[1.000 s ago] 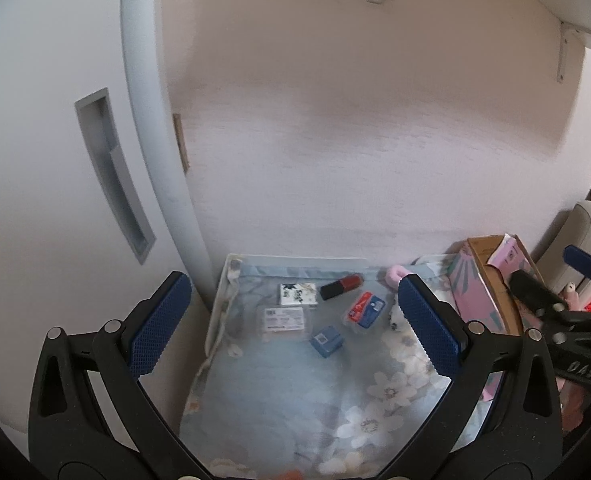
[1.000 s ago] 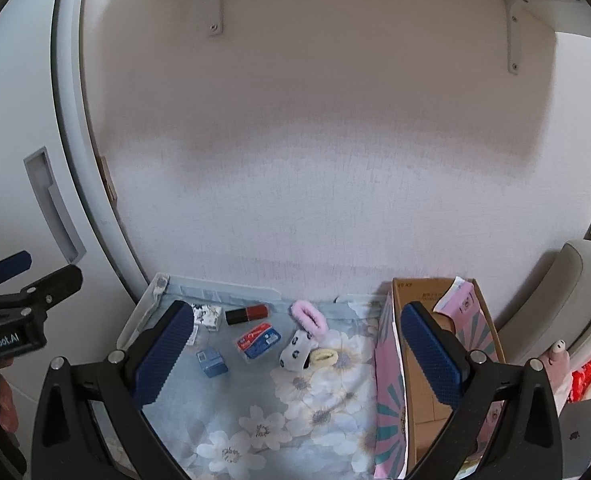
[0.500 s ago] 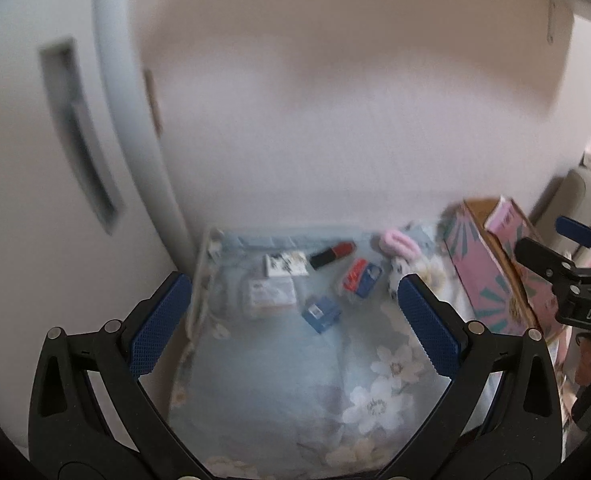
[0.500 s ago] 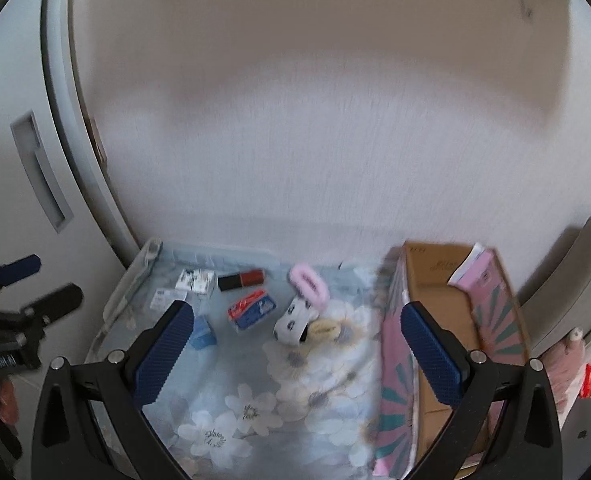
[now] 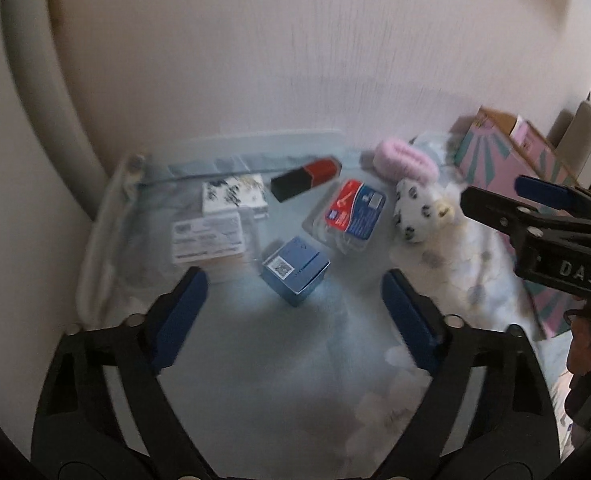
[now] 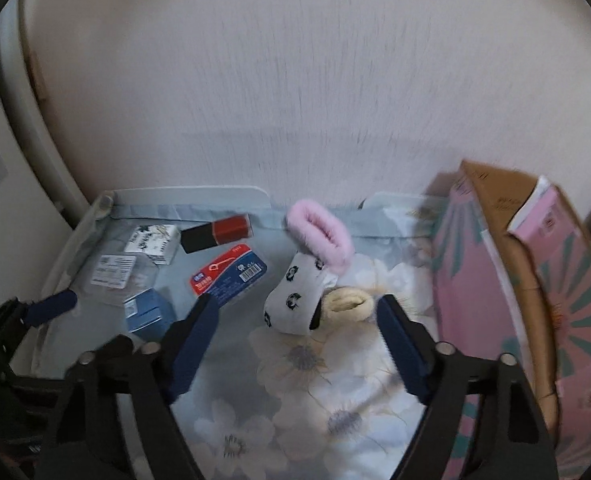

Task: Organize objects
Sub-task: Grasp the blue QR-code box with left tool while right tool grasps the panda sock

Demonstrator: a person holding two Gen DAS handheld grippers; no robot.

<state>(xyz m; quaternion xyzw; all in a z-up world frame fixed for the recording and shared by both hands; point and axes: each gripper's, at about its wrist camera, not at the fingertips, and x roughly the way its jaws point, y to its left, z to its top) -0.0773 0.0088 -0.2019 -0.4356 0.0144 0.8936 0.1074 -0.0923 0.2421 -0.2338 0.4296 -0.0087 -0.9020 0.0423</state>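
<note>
Both grippers have dropped toward the floral cloth. Blue box lies ahead of the left gripper, spotted sock before the right gripper; jaws closing, nothing pinched. Cardboard box stands rightward.

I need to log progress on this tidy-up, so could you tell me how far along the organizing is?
Nothing looks put away yet. The blue box, red-and-black tube, blue-red packet, pink fluffy clip and spotted sock all lie loose on the floral cloth. In hand: nothing; the left gripper is closing above the blue box, the right gripper near the sock. Every item remains; the cardboard box stands beside them.
</note>
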